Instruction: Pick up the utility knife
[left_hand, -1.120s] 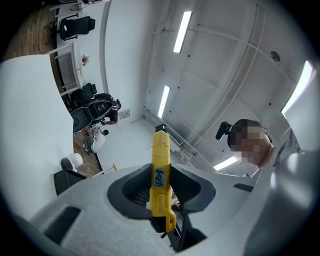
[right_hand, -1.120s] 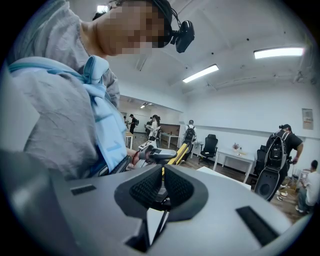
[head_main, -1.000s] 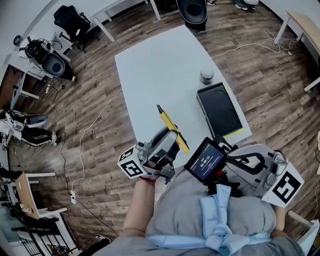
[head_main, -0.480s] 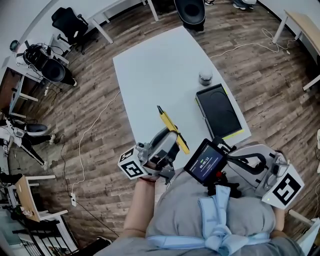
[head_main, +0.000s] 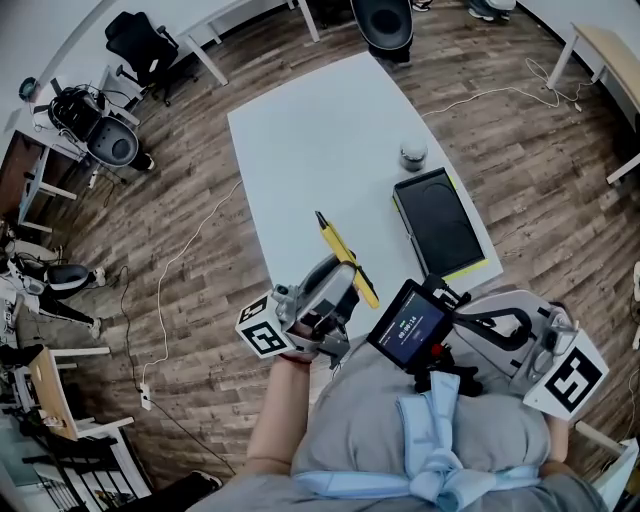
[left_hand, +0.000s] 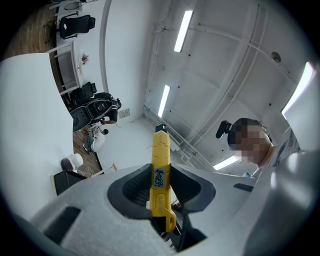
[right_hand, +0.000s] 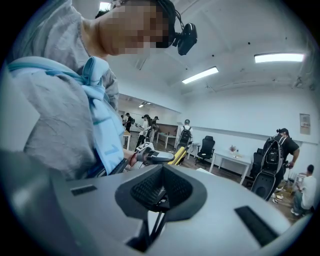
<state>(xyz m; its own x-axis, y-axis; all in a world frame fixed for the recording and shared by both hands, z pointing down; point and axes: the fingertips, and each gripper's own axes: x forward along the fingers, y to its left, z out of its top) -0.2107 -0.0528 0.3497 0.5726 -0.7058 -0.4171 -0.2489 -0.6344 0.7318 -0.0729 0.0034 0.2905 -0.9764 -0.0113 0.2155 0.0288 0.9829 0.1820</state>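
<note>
The yellow utility knife (head_main: 340, 250) is off the white table (head_main: 310, 140), held over its near edge and pointing away from me. My left gripper (head_main: 338, 280) is shut on its rear half. In the left gripper view the knife (left_hand: 160, 150) stands upright between the dark pads of the left gripper (left_hand: 161, 175), its black tip aimed at the ceiling. My right gripper (right_hand: 161, 172) is held close to my torso at the right, shut with nothing between its pads. Its marker cube (head_main: 572, 375) shows at the lower right of the head view.
A black tray with a yellow edge (head_main: 438, 220) lies on the table's right side, and a small grey round object (head_main: 413, 152) sits just beyond it. A screen (head_main: 410, 325) is mounted in front of my chest. Office chairs (head_main: 385, 22), desks and a floor cable (head_main: 190, 260) surround the table.
</note>
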